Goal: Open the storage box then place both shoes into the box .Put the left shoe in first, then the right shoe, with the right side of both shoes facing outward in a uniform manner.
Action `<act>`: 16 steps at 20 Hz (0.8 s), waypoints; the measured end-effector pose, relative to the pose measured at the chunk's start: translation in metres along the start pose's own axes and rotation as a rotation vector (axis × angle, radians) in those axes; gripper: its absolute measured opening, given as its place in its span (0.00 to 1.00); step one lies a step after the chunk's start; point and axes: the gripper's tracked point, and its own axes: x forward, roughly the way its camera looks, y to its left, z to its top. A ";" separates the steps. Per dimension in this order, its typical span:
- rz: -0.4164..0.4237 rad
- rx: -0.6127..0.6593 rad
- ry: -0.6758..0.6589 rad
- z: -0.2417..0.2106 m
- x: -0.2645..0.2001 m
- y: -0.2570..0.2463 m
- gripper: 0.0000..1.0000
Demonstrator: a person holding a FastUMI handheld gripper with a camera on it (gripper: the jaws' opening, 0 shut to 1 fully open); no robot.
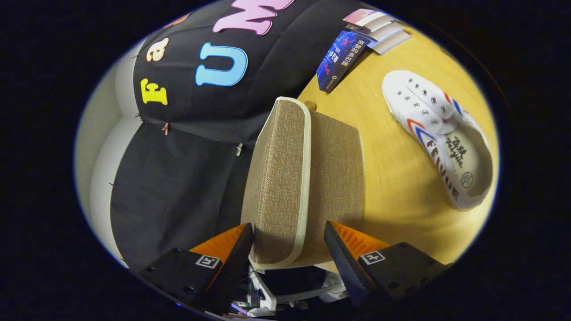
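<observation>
Dim warm light, sharp focus, fisheye-bent edges.

Wooden desk (pixel 392 178), bare in the middle. At its far edge a dark blue booklet (pixel 341 60), touching a fanned stack of pale cards (pixel 379 29).

Gripper (pixel 289 243) fingers spread, straddling the near end of the fabric storage box (pixel 303 178); contact unclear. Box lid's pale-trimmed edge runs toward 12 o'clock. White shoe (pixel 439 133) at 2 o'clock on wooden table (pixel 392 178), well apart from box. Booklets (pixel 357 42) at 1 o'clock.
</observation>
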 end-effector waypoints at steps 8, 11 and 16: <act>0.132 0.170 0.033 -0.004 0.006 0.013 0.95; 0.180 0.231 0.035 0.001 -0.003 0.024 0.95; 0.239 0.298 0.022 0.012 -0.020 0.051 0.95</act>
